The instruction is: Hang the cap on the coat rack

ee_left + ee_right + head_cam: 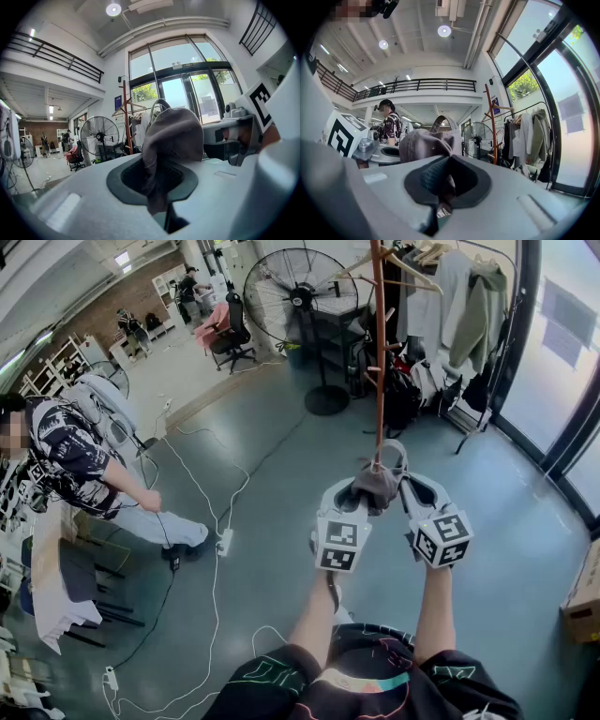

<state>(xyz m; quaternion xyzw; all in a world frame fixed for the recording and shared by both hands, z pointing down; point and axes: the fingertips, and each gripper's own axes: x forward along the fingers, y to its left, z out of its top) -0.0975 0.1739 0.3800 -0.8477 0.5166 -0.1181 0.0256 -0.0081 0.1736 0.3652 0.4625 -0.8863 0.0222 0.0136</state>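
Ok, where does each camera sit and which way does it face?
Head view: on the person's head, looking steeply down; both forearms, left gripper and right gripper holding the cap before the coat rack.
Left gripper view: on the left gripper, facing the glass doors; its jaws shut on the cap.
Right gripper view: on the right gripper, facing the balcony; its jaws shut on the cap.
Both gripper views share cap, coat rack, fan.
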